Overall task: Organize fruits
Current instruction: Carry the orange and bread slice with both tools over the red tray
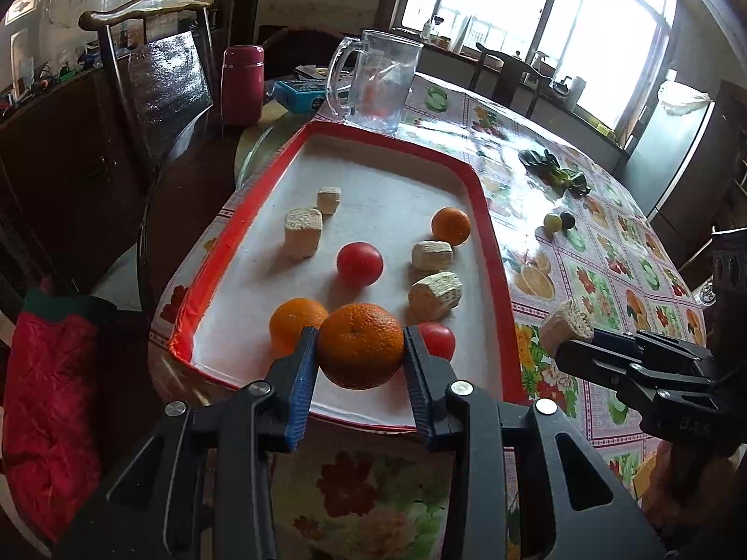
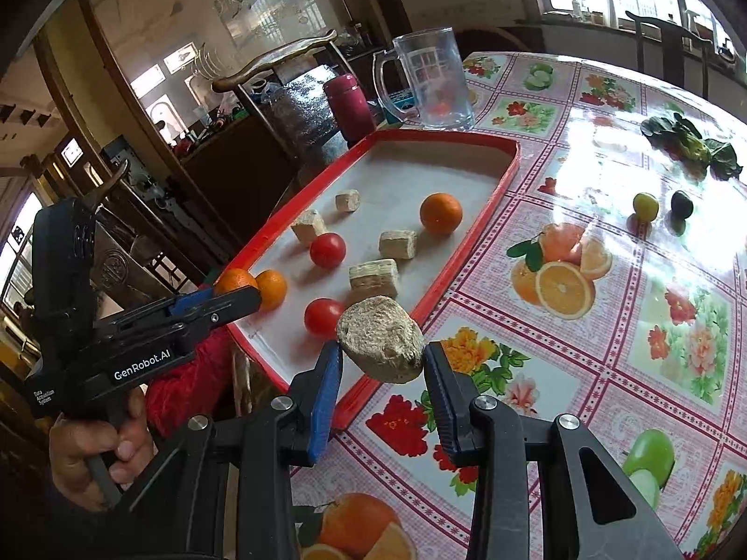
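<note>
My left gripper is shut on an orange, held just above the near end of the red-rimmed tray. My right gripper is shut on a tan corn-cob chunk above the tray's near right rim. In the tray lie two more oranges, two tomatoes and several tan chunks. A yellow-green fruit and a dark fruit sit on the tablecloth to the right.
A glass mug stands just beyond the tray's far end, with a maroon flask to its left. Leafy greens lie on the table far right. A wooden chair stands left of the table.
</note>
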Demonstrator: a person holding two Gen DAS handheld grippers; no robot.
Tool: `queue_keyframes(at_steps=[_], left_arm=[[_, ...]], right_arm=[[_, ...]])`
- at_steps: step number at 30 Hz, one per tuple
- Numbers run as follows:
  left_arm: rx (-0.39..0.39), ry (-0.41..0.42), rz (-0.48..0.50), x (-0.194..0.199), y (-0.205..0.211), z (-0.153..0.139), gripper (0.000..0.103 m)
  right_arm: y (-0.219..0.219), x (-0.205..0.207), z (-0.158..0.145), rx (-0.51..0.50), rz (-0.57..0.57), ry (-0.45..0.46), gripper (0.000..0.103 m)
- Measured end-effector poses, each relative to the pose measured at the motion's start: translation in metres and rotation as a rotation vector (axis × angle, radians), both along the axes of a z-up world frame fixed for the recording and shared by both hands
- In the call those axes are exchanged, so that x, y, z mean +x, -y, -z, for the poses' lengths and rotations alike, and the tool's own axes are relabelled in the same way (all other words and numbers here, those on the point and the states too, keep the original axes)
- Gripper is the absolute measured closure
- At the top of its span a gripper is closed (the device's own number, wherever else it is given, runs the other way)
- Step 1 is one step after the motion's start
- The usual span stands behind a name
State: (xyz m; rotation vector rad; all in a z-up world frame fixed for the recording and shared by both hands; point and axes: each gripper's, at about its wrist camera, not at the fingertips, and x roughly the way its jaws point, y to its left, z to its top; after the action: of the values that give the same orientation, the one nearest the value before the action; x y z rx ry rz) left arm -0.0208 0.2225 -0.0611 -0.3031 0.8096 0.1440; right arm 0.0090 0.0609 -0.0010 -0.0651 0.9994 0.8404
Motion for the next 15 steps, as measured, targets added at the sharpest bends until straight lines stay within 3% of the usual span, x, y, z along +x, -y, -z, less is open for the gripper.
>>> queue_keyframes(at_steps=[15], left_arm=[[-0.013, 0.006, -0.047, -0.012, -0.027, 0.003, 0.070]], right_arm=[[-0.032, -0.009, 0.006, -0.026, -0.061, -0.008, 0.066]])
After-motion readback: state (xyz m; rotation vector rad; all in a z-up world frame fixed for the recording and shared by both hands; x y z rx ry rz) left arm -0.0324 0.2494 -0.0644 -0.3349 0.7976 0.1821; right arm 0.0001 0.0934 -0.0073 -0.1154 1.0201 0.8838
